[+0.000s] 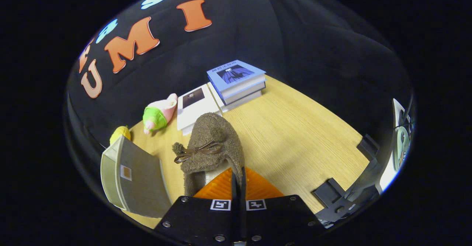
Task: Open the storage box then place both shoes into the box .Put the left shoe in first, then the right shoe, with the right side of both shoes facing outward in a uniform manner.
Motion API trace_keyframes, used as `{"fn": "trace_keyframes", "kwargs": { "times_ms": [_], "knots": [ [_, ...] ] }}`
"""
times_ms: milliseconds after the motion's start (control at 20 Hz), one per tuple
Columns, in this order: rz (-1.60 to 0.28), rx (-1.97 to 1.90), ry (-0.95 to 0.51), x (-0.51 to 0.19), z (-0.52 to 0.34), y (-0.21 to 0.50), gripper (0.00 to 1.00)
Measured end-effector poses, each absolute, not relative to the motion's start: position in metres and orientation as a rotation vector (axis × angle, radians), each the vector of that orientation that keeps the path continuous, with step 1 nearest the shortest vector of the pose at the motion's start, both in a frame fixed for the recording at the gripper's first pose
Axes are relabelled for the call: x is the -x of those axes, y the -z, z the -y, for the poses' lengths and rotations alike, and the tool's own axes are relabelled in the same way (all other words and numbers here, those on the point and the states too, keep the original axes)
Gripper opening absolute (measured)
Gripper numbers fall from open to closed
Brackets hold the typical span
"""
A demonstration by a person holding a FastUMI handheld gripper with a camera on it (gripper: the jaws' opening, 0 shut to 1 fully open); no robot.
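Observation:
A brown fuzzy shoe with a thin brown bow hangs just ahead of my fingers, toe pointing away, over the wooden table. My gripper is shut on the shoe's back rim, with both fingers pressed together on the collar. To the left of the fingers stands the storage box, grey with a pale frame and a small label on its face. I cannot tell whether it stands open.
Beyond the shoe lie a white book and a stack of books with a blue cover on top. A pink and green plush and a yellow toy sit behind the box. Black brackets line the table's right edge.

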State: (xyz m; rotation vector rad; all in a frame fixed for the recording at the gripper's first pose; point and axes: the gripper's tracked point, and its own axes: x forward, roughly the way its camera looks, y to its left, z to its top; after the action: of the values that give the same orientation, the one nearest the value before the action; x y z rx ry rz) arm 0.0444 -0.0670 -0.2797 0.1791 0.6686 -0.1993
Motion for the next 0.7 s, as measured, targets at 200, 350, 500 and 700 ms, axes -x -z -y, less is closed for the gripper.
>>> {"fn": "trace_keyframes", "kwargs": {
  "times_ms": [200, 350, 500, 700],
  "knots": [
    [-0.604, -0.236, 0.117, -0.049, 0.015, 0.229, 0.01],
    [-0.571, -0.25, 0.058, -0.047, -0.026, 0.199, 0.01],
    [-0.551, -0.251, 0.005, -0.045, -0.067, 0.177, 0.01],
    [-0.565, -0.263, -0.06, -0.042, -0.12, 0.174, 0.01]
  ]
}}
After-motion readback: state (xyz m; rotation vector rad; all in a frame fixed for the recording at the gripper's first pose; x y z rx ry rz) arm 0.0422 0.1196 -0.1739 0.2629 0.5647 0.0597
